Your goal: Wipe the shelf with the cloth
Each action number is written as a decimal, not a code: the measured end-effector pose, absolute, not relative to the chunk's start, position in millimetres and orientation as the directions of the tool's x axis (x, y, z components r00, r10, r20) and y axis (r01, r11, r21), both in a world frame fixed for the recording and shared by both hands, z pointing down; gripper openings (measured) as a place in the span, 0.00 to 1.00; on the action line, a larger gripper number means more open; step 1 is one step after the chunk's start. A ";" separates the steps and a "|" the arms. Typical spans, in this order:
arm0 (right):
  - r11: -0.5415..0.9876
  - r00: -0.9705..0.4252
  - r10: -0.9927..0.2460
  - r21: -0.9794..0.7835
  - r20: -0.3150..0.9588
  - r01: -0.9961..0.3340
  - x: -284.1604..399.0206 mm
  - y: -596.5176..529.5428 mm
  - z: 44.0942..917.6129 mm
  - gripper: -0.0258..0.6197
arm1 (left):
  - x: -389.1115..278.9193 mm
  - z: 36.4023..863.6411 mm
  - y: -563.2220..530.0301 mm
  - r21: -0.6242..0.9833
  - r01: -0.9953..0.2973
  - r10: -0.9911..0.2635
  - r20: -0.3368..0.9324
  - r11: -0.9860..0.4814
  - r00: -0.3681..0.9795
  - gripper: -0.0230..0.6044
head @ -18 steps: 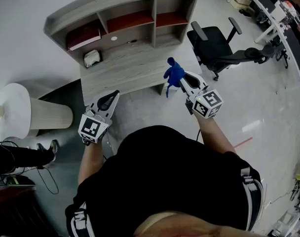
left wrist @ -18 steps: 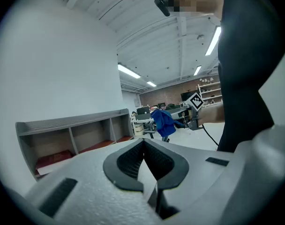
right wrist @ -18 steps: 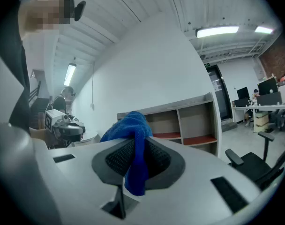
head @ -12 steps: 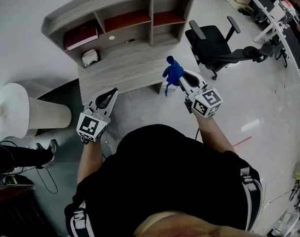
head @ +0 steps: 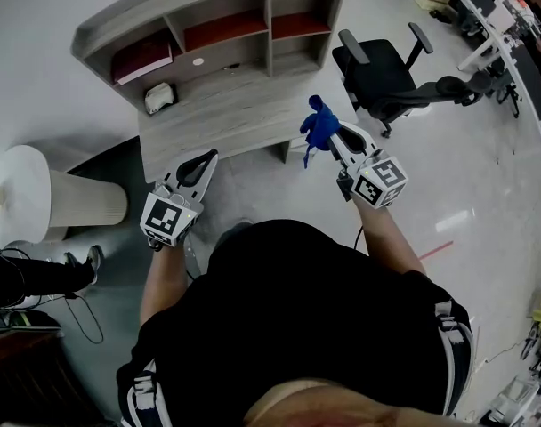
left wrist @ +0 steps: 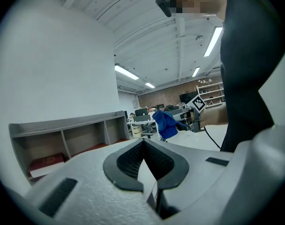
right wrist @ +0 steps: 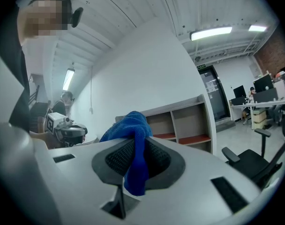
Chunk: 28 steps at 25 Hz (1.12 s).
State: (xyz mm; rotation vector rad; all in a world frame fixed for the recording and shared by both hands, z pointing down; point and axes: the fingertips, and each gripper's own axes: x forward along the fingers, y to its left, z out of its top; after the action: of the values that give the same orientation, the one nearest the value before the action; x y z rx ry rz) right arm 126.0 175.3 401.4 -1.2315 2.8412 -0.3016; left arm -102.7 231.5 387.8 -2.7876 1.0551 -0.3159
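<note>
Head view: a person in black faces a grey desk [head: 226, 118] with a shelf [head: 208, 3] on it, at the upper middle of the frame, and holds out 2 grippers. The right gripper [head: 331, 136], right of centre, pinches a blue cloth [head: 317, 124]. The cloth bunches past the jaw tips and trails a short tail. In the picture it lies over the desk's near right corner, well apart from the shelf's compartments. The left gripper [head: 206, 160], left of centre, points at the desk's near left edge. A black chair [head: 386, 69] stands at upper right and a white round table [head: 21, 194] at the left edge. A red book [head: 146, 60] lies in the shelf's left compartment.

In the right gripper view the cloth [right wrist: 133, 144] is clamped between the pads, draped down the middle of the frame, with the shelf [right wrist: 189, 121] behind it.

In the left gripper view the left gripper's [left wrist: 143, 144] jaws are pressed together at their tips, with nothing between them. The cloth [left wrist: 165, 124] shows at centre and the shelf [left wrist: 67, 128] at lower left.
</note>
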 end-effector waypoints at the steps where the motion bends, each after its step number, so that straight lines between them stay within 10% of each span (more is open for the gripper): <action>1: 0.665 -0.685 -0.727 -0.192 0.053 -0.722 126.7 175.7 401.9 0.12 | -103.6 388.1 230.6 -0.198 -0.642 -0.670 0.143 -0.741 0.729 0.06; 28: 0.587 -0.620 -0.778 -0.236 0.100 -0.774 143.2 158.2 414.9 0.13 | -89.0 399.4 204.1 -0.140 -0.595 -0.610 0.130 -0.792 0.782 0.06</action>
State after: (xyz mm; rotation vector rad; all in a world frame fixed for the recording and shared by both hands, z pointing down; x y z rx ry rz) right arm 143.2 158.2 414.9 -1.3626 2.7860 -0.4045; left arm -89.0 204.1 399.4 -2.8783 0.9752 -0.2577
